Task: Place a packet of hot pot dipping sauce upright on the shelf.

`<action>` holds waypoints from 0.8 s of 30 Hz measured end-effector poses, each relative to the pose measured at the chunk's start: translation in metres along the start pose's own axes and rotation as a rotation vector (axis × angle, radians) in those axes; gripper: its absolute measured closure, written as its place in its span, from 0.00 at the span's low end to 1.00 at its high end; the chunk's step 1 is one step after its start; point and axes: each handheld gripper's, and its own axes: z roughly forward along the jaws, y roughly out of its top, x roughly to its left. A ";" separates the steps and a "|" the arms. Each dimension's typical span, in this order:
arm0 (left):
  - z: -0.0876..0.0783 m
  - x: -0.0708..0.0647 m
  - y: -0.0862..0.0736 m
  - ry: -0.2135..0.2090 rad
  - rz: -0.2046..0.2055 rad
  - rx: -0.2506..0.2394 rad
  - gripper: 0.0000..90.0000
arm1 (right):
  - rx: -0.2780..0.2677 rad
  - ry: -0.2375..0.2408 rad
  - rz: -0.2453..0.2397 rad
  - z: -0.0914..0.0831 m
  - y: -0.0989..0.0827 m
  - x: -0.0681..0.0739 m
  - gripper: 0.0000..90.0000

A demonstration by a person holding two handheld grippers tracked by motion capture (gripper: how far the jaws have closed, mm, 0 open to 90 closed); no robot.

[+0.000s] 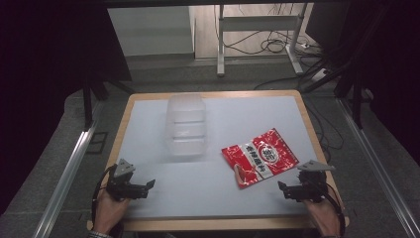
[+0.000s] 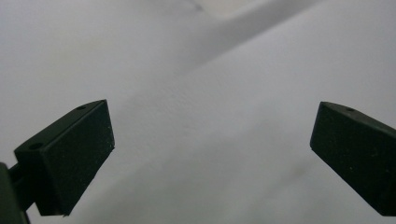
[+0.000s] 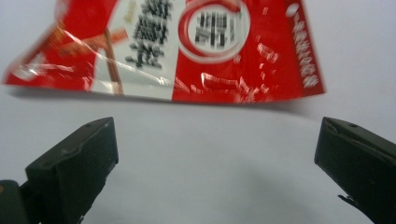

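Observation:
A red and white snack packet (image 1: 260, 157) lies flat on the white table top (image 1: 218, 193), right of the middle. A clear plastic lidded box (image 1: 185, 125) stands to its left, farther back. My right gripper (image 1: 283, 190) is held near the table's front right, just in front of the packet, and its jaws stand wide apart. In the right gripper view the packet (image 3: 187, 46) lies a short way beyond the open right gripper (image 3: 215, 158), nothing between the pads. My left gripper (image 1: 150, 186) rests at the front left. In its own view the left gripper (image 2: 212, 140) is open over bare table.
The table has a wooden rim (image 1: 218, 93). Metal rails (image 1: 69, 163) run along both sides on the grey floor. A metal stand (image 1: 257, 29) and loose cables (image 1: 267, 44) lie beyond the table's far edge.

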 end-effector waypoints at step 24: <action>0.010 -0.011 0.005 -0.027 0.046 -0.042 0.00 | -0.121 0.054 0.006 -0.004 -0.003 -0.020 0.00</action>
